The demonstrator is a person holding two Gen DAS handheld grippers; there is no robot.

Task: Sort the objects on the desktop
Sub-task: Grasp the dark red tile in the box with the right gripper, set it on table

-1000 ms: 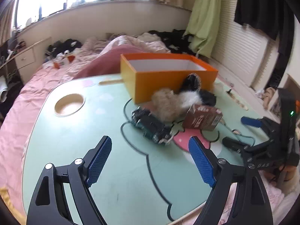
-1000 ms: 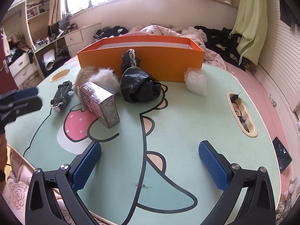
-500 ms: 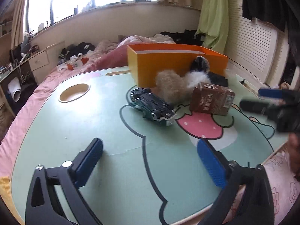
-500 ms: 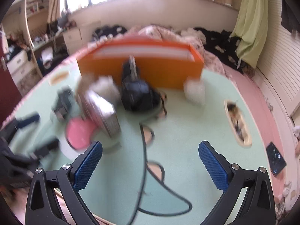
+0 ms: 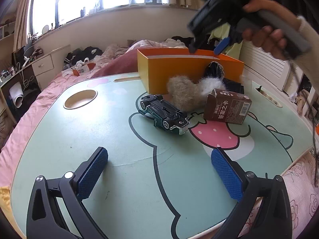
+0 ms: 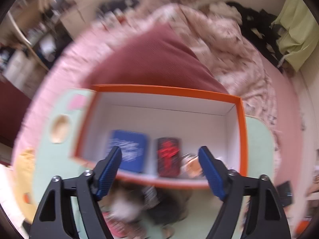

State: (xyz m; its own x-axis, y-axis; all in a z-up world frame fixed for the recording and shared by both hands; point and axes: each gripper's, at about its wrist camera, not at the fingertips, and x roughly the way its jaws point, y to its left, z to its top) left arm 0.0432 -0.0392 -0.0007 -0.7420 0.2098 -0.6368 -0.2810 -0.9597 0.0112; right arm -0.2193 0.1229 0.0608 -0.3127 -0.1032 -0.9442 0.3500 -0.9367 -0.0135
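Black skeletal arms with triangular cut-outs and silver screws are seen on the left gripper (image 5: 159, 171) and right gripper (image 6: 160, 171); blue textured fingers (image 5: 92, 172) are fitted. A cream sleeve (image 5: 308, 39) covers the right hand's (image 5: 265, 36) wrist.

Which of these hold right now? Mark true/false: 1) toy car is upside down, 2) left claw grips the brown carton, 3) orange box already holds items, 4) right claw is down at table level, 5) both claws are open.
1) True: the toy car lies wheels up on the table.
2) False: the left claw is open and empty; the brown carton lies apart from it.
3) True: the orange box holds a blue item and a red-and-black item.
4) False: the right claw hangs above the box.
5) True.
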